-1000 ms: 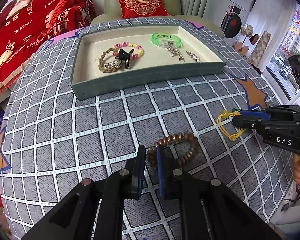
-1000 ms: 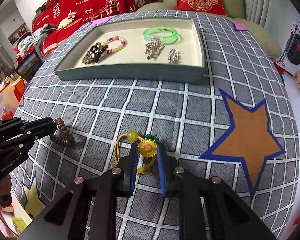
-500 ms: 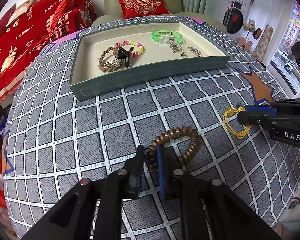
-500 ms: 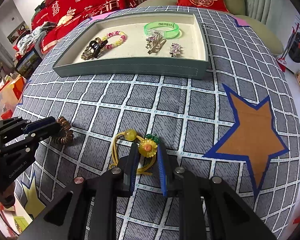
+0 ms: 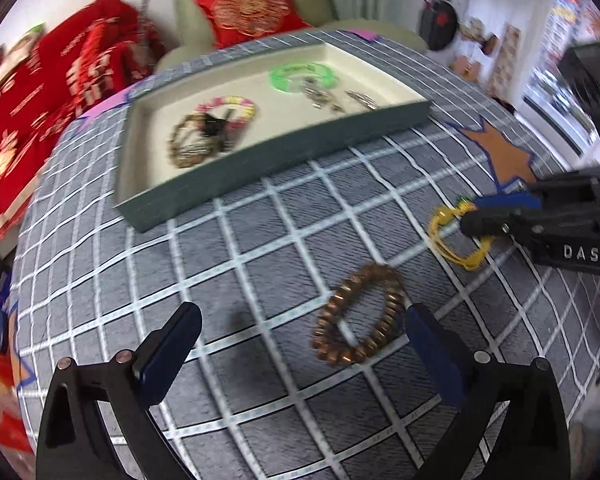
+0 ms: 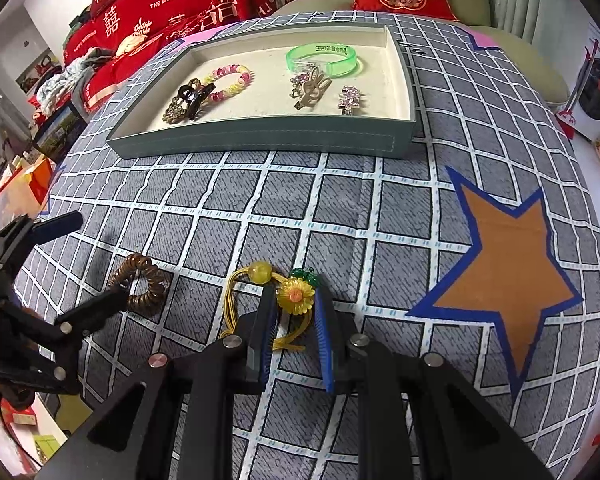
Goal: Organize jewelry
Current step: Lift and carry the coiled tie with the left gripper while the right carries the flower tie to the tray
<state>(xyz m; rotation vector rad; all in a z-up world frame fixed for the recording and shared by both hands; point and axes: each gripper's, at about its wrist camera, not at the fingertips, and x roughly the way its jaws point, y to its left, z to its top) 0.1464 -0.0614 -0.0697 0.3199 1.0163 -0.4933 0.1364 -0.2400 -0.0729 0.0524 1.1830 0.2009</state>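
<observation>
tray [image 6: 260, 140] behind, coil tie [image 6: 140, 284] left of flower tie [image 6: 296, 294]

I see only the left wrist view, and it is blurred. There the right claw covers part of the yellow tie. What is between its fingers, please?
Observer: In the right wrist view, a sunflower charm on the yellow hair tie sits between the fingers of the right claw. I cannot tell whether they press it.
Operator: Is the tie lifted?
Observer: No, its cords appear to lie on the checked cloth.
Operator: What lies beside the green bangle?
Observer: A rabbit-shaped clip touches the green bangle. A pink clip lies apart from them, also in the tray.
</observation>
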